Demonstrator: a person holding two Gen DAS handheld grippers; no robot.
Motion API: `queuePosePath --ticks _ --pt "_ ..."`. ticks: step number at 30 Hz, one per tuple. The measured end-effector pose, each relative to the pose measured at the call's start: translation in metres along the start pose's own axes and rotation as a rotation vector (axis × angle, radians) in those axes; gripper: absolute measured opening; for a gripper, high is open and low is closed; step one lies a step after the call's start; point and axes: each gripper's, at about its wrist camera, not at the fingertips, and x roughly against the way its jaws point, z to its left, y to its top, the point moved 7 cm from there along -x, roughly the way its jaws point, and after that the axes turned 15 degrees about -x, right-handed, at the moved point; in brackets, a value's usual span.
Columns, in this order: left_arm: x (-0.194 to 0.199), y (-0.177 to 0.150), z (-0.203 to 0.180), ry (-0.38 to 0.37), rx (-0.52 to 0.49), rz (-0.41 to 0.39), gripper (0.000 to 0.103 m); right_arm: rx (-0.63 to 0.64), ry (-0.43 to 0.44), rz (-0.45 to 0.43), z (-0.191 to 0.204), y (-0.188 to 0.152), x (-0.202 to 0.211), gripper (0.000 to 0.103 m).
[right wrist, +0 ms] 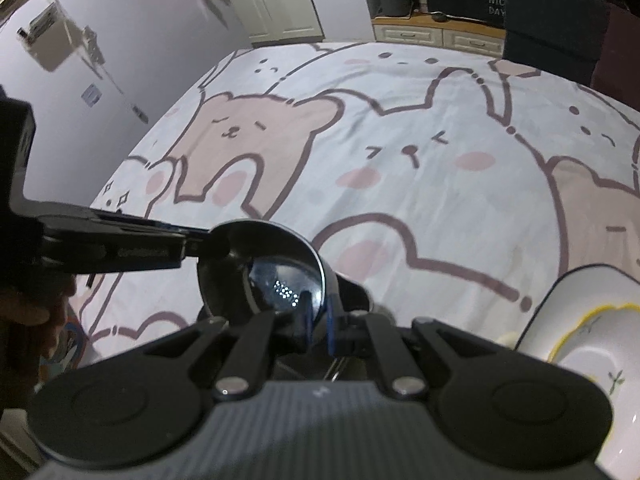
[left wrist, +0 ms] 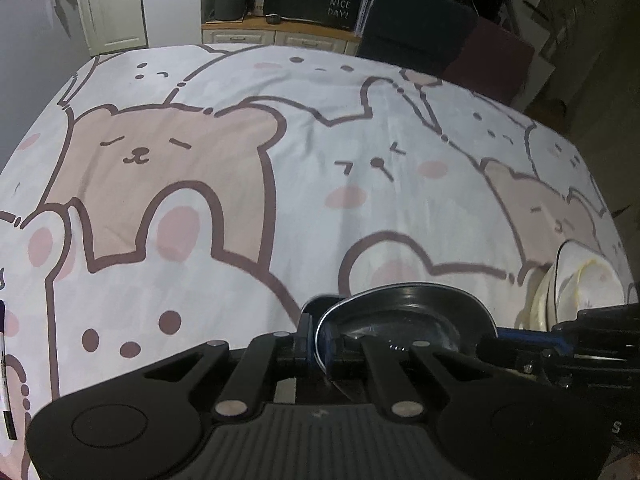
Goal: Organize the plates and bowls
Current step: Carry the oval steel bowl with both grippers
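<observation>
**Two grippers, one black bowl, feels sketchy**

So both tongs are pinched tight on the same glossy black bowl (right wrist: pixel 260 272), held up over the bear-print tablecloth (left wrist: pixel 280 168). Left gripper (left wrist: pixel 320 344) has one edge of the rim, right gripper (right wrist: pixel 320 330) another. If the hands drift apart or tilt differently, I'd bet that slick rim slides out and drops. Bowl looks empty, just glare inside. Off to the right sits a white plate (right wrist: pixel 576 292) carrying a yellow-rimmed dish (right wrist: pixel 592 344), nothing visible in those either
</observation>
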Motion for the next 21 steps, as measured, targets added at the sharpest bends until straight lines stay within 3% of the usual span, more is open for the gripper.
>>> queuePosePath --ticks 7,21 --pt "-0.010 -0.003 -0.005 0.011 -0.042 0.033 0.007 0.024 -0.019 0.055 0.001 -0.022 -0.011 0.009" --pt "-0.026 -0.004 -0.010 0.034 -0.094 0.084 0.007 0.094 -0.052 0.120 -0.002 -0.035 -0.033 0.012"
